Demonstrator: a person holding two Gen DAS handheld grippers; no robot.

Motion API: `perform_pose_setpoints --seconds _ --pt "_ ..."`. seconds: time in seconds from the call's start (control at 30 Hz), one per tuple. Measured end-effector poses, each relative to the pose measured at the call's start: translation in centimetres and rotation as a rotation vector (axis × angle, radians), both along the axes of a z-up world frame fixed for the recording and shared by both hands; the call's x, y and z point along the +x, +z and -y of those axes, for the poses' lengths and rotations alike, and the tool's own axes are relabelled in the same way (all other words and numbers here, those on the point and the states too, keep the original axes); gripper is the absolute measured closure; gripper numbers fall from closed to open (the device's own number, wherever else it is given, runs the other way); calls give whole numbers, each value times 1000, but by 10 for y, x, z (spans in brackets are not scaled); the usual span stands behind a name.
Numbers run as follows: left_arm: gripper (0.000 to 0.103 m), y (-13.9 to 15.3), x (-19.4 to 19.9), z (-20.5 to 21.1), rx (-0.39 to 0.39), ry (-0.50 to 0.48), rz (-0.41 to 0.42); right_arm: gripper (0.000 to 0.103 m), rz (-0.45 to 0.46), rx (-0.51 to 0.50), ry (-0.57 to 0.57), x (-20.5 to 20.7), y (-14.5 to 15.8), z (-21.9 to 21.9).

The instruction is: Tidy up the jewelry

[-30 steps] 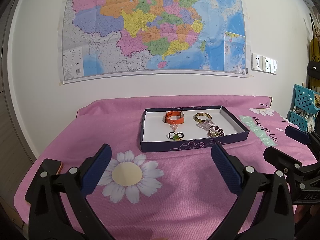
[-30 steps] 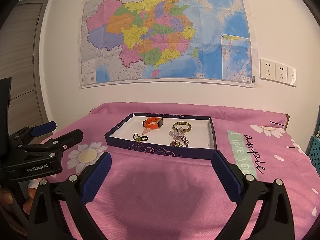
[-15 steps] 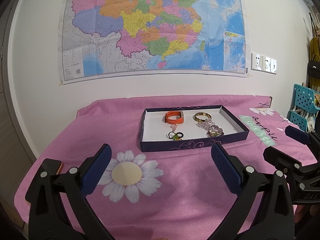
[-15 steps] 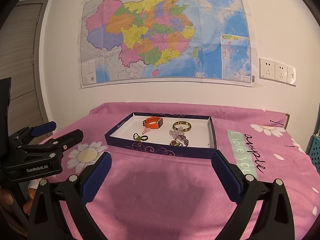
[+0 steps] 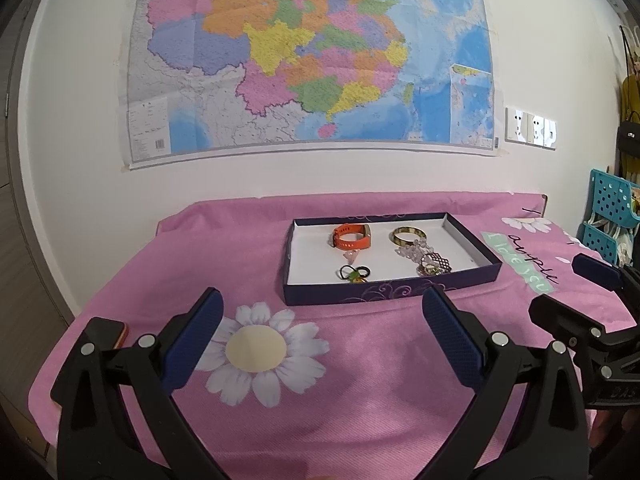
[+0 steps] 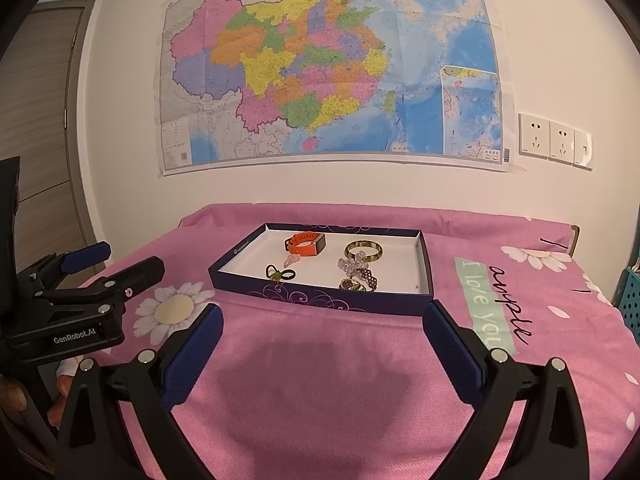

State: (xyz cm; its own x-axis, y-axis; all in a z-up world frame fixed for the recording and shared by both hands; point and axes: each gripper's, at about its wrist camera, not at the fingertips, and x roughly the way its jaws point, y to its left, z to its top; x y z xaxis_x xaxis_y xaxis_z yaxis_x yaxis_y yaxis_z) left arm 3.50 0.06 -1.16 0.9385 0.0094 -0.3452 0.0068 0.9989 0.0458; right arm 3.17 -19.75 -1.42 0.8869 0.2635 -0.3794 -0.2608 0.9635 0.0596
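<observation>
A dark blue tray point(image 5: 384, 294) point(image 6: 320, 298) with a white floor lies on the pink cloth. In it are an orange watch band point(image 5: 352, 237) point(image 6: 306, 243), a gold bangle point(image 5: 409, 235) point(image 6: 364, 251), a black hair tie with a green charm point(image 5: 354, 274) point(image 6: 280, 273), a small pink piece point(image 5: 351, 256) and a heap of purple beaded jewelry point(image 5: 430, 260) point(image 6: 358, 274). My left gripper point(image 5: 322, 330) is open and empty, short of the tray. My right gripper point(image 6: 322, 334) is open and empty, also short of the tray.
The pink flowered cloth point(image 5: 280, 360) covers the table up to the wall with a map point(image 5: 308, 56). A dark object with an orange edge point(image 5: 116, 330) lies at the table's left edge. Blue baskets point(image 5: 610, 216) stand at the right.
</observation>
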Motion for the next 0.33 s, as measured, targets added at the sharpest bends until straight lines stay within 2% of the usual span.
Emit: perform_pose_setpoints --seconds 0.17,0.33 --pt "5 -5 4 0 -9 -9 -31 7 -26 -15 2 5 -4 1" --pt "5 -21 21 -7 -34 -32 -125 7 -139 -100 -47 31 -23 14"
